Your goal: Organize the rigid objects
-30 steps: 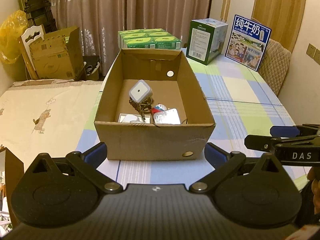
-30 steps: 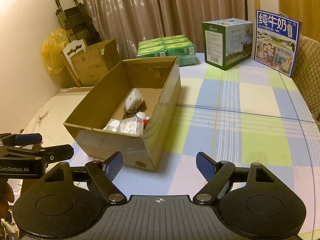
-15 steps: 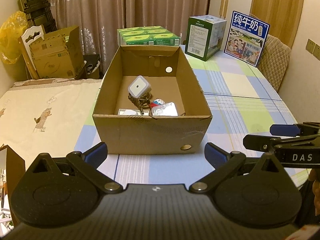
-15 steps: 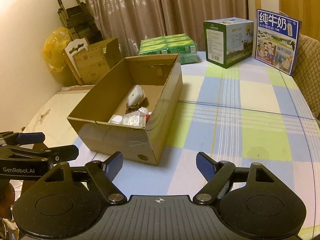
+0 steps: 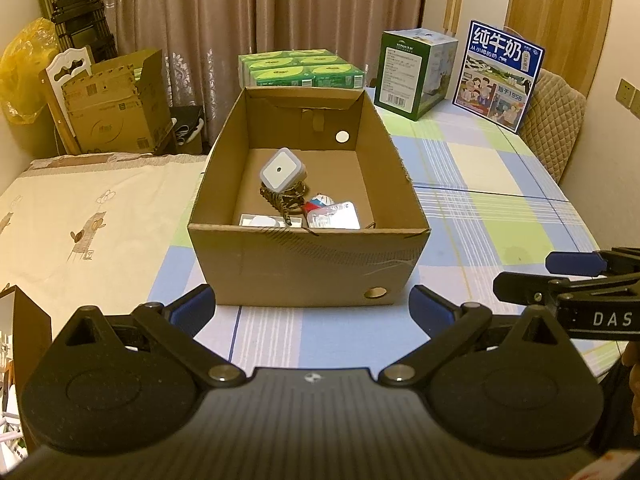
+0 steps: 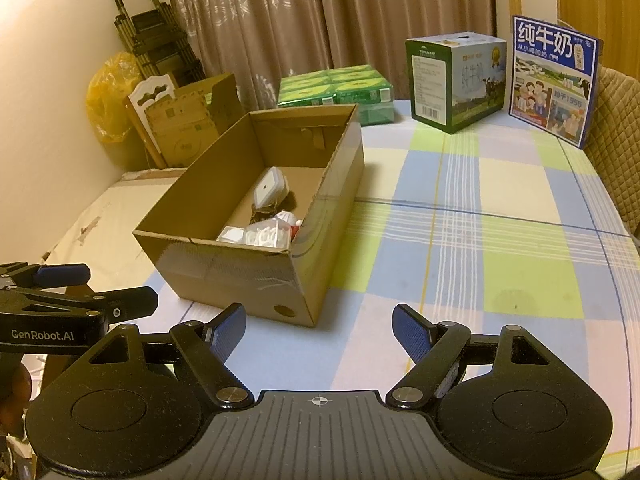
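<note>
Cardboard box (image 5: 308, 268) unlabeled; left tool (image 5: 312, 308) "GenRobot.AI", right tool (image 6: 319, 330) "DAS", both released, empty.

My left camera behind my left tongs (image 5: 312, 308), looking down and forward, facing the cardboard box (image 5: 308, 268) squarely and near, my right camera from further right, seeing the box (image 6: 240, 272) cornerwise, both sharing box and checked table (image 6: 480, 240).

Checked table (image 5: 500, 216) bears cardboard box (image 5: 308, 268), tissue packs (image 5: 300, 70), milk cartons (image 5: 416, 68).
</note>
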Demonstrator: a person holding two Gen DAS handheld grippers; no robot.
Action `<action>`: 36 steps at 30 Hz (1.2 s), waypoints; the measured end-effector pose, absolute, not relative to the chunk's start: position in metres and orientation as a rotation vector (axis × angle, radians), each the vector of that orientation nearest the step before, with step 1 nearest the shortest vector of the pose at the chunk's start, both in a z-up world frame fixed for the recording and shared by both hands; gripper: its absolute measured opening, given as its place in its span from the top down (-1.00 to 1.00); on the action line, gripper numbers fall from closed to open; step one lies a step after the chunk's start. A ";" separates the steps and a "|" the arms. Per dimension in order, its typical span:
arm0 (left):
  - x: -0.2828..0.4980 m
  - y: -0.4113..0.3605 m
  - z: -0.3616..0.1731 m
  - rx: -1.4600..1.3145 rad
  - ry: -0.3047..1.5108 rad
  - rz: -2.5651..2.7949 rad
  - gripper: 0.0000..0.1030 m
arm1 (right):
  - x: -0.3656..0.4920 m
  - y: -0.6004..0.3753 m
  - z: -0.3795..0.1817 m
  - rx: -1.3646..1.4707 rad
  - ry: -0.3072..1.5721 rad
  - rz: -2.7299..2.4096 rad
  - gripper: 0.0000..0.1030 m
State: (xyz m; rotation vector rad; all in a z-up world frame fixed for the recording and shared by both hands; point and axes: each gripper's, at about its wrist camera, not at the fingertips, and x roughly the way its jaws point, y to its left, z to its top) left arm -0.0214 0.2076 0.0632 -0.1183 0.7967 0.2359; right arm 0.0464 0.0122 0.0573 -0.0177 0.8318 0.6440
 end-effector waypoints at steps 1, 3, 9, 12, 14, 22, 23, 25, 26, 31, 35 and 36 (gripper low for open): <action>-0.021 0.208 0.063 -0.118 0.797 0.236 -0.97 | 0.047 0.013 0.057 -0.018 0.832 0.643 -0.51; -0.021 0.208 0.063 -0.117 0.796 0.237 -0.97 | 0.046 0.013 0.058 -0.018 0.831 0.643 -0.51; -0.022 0.207 0.064 -0.121 0.794 0.232 -0.96 | 0.048 0.014 0.059 -0.017 0.832 0.639 -0.51; -0.021 0.207 0.065 -0.122 0.796 0.232 -0.96 | 0.049 0.013 0.059 -0.018 0.831 0.640 -0.51; -0.021 0.207 0.065 -0.122 0.795 0.231 -0.96 | 0.049 0.014 0.059 -0.017 0.832 0.639 -0.51; -0.020 0.207 0.065 -0.122 0.796 0.230 -0.95 | 0.049 0.014 0.060 -0.017 0.830 0.639 -0.51; -0.020 0.207 0.065 -0.122 0.795 0.230 -0.95 | 0.049 0.014 0.060 -0.017 0.830 0.638 -0.51; -0.019 0.207 0.066 -0.122 0.795 0.228 -0.95 | 0.049 0.014 0.060 -0.016 0.831 0.639 -0.51; -0.018 0.207 0.066 -0.121 0.795 0.228 -0.95 | 0.050 0.015 0.060 -0.015 0.831 0.638 -0.51; -0.017 0.206 0.066 -0.121 0.795 0.226 -0.94 | 0.051 0.015 0.061 -0.014 0.830 0.637 -0.51; -0.016 0.206 0.066 -0.122 0.796 0.224 -0.94 | 0.051 0.014 0.061 -0.012 0.831 0.634 -0.51; -0.016 0.205 0.065 -0.122 0.796 0.223 -0.94 | 0.051 0.014 0.061 -0.012 0.831 0.633 -0.51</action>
